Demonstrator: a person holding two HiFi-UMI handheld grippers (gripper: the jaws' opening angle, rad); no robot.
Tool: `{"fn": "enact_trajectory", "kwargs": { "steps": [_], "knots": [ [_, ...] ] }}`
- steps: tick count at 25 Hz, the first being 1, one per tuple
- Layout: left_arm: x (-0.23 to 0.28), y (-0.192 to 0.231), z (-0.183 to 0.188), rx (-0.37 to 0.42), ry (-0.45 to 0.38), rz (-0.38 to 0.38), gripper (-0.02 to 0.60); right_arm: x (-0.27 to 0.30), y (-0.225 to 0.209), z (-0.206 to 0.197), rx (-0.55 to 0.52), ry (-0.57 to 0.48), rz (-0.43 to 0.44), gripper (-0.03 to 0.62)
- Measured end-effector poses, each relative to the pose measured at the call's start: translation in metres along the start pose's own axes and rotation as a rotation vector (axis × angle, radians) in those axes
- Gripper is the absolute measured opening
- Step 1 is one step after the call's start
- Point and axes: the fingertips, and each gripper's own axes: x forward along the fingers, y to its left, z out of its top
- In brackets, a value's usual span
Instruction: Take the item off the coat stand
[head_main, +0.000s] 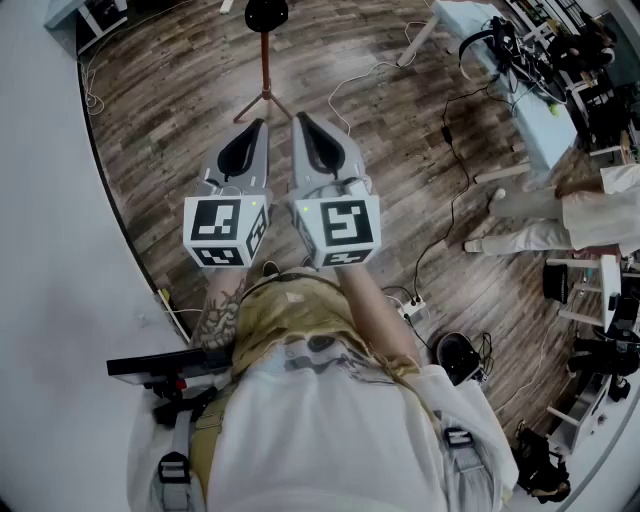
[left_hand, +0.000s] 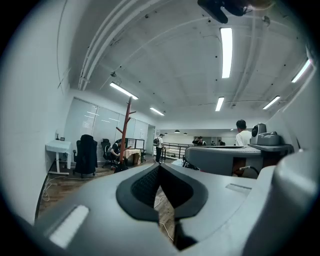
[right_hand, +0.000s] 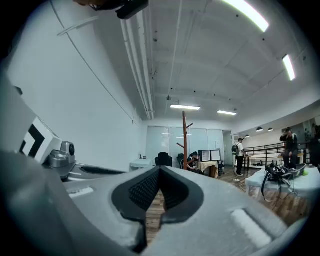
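A reddish-brown wooden coat stand rises from the wood floor just beyond both grippers. A dark round item sits at its top; what it is I cannot tell. The stand shows left of centre in the left gripper view, and it shows near centre in the right gripper view, its pegs looking bare. My left gripper and right gripper are held side by side, level, pointing at the stand's base. Both are shut with nothing between their jaws.
A white wall runs along the left. A long table with headphones and gear stands at the right, with cables trailing over the floor. A person in white stands at the right. A black chair and white desk stand behind the coat stand.
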Motion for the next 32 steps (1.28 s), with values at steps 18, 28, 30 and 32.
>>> {"fn": "enact_trajectory", "kwargs": {
  "steps": [18,28,30,32],
  "knots": [
    [-0.009,0.013,-0.041,-0.046,0.08,0.013,0.0,-0.002,0.006,-0.032,0.109,0.032,-0.007,0.0],
    [0.006,0.063,-0.065,-0.084,0.125,0.056,0.002,0.05,0.024,-0.057,0.078,0.083,0.039,0.0],
    [0.021,0.08,-0.064,-0.08,0.126,0.077,0.002,0.073,0.022,-0.058,0.076,0.078,0.058,0.0],
    [0.038,0.095,-0.06,-0.068,0.12,0.097,0.002,0.097,0.017,-0.056,0.078,0.066,0.08,0.0]
  ]
}}
